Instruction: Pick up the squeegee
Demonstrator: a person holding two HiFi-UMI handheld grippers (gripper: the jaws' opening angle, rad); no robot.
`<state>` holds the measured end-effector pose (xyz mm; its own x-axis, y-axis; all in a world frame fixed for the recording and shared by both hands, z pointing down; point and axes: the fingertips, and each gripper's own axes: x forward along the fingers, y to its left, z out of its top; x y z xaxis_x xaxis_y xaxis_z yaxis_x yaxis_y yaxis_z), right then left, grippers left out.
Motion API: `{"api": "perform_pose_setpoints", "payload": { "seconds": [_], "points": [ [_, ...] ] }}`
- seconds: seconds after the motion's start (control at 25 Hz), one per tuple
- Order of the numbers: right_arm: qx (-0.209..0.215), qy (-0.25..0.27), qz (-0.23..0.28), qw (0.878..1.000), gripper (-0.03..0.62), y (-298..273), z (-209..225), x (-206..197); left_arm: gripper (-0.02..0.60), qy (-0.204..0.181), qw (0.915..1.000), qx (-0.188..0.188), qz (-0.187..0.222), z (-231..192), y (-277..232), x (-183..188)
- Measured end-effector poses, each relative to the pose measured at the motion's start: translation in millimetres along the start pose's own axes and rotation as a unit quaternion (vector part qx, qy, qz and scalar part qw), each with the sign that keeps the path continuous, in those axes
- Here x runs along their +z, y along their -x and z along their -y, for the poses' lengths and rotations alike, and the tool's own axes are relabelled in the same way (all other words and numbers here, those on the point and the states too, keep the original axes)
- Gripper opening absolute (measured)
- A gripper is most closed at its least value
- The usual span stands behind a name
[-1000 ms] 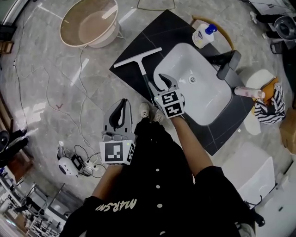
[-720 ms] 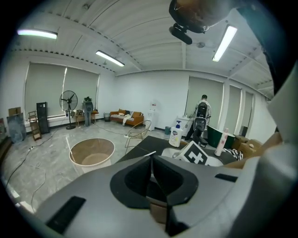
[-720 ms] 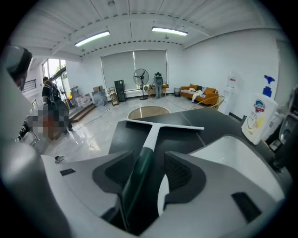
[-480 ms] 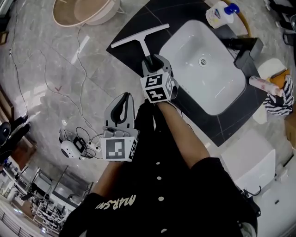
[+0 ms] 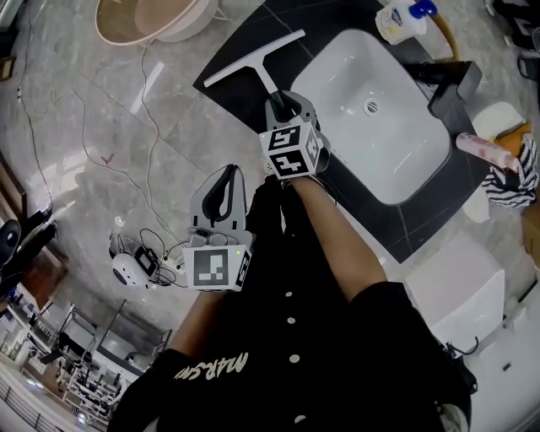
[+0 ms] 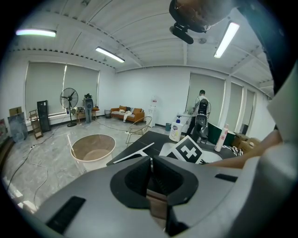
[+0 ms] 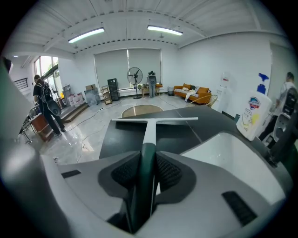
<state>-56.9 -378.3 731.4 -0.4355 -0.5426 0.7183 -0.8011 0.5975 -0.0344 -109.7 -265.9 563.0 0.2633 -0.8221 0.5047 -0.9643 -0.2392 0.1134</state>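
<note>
The squeegee (image 5: 256, 59) lies on the black counter (image 5: 226, 94), white blade at the far end, dark green handle toward me. My right gripper (image 5: 283, 106) sits over the handle; its jaws are closing. In the right gripper view both pads (image 7: 170, 171) touch the green handle, which runs out between them to the white stem of the squeegee (image 7: 150, 132). My left gripper (image 5: 226, 175) hangs over the floor beside my body, shut with nothing in it. In the left gripper view that left gripper (image 6: 150, 160) shows its pads closed together.
A white sink (image 5: 371, 126) is set in the counter right of the squeegee, with a black faucet (image 5: 451, 84) and a soap bottle (image 5: 401, 21) behind it. A pink bottle (image 5: 485, 152) and striped cloth (image 5: 515, 181) lie at right. A beige tub (image 5: 143, 17) and cables (image 5: 143, 261) are on the floor.
My right gripper has dropped from beside the sink's edge onto the squeegee's handle and its jaws have narrowed round it. The left gripper has sunk a little.
</note>
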Motion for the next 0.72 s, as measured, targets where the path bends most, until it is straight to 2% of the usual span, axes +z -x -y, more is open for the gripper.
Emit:
{"api": "perform_pose_setpoints", "payload": {
  "seconds": [0.16,0.36,0.56,0.72],
  "points": [
    [0.005,0.023,0.011,1.0,0.088,10,6,10,0.021,-0.006,0.9999,-0.005,0.01,5,0,9],
    [-0.004,0.026,0.041,0.999,0.088,40,22,34,0.021,-0.021,0.9992,-0.001,0.035,9,2,34],
    [-0.03,0.031,0.103,0.994,0.089,105,45,83,0.021,-0.036,0.9966,-0.008,0.074,16,9,76],
    [-0.066,0.021,0.172,0.983,0.089,169,70,126,0.021,-0.047,0.9938,-0.027,0.097,26,8,113]
  ]
}}
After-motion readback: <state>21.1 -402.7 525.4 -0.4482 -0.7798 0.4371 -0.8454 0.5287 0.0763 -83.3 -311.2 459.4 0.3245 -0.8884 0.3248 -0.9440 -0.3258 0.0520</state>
